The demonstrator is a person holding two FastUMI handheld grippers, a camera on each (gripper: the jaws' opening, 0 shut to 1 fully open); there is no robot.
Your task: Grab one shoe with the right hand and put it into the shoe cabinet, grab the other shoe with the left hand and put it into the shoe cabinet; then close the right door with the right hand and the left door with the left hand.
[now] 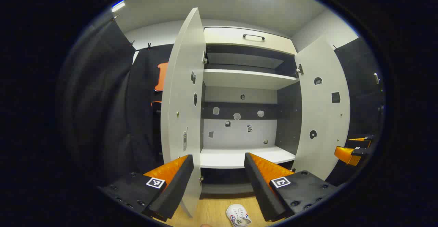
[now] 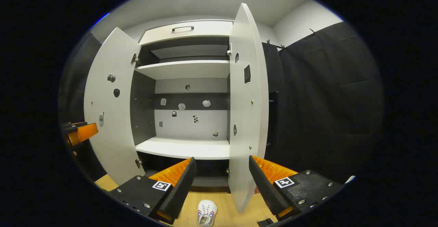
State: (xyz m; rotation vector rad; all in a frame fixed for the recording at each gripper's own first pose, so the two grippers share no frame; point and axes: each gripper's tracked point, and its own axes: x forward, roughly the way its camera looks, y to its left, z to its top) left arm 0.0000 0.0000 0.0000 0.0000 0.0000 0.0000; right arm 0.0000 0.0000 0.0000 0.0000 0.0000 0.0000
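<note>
A white shoe cabinet [image 1: 246, 80] [image 2: 186, 69] stands ahead with both doors swung wide: the left door [image 1: 183, 110] [image 2: 109, 107] and the right door [image 1: 323, 107] [image 2: 246, 100]. Its lower shelf [image 1: 236, 157] [image 2: 184, 148] is bare. One white shoe [image 1: 237, 216] [image 2: 206, 212] with red and blue stripes lies on the wooden floor in front. My left gripper [image 1: 219, 177] is open, held above the floor before the cabinet. My right gripper [image 2: 222, 179] is open too, above that shoe. The other gripper shows at each view's edge [image 1: 352, 150] [image 2: 78, 131].
Black cloth hangs on both sides of the cabinet. A drawer with a dark handle [image 1: 254, 36] [image 2: 183, 28] tops the cabinet. The right door's edge [image 2: 239, 192] reaches down between my right gripper's fingers. Wooden floor [image 1: 212, 211] lies below.
</note>
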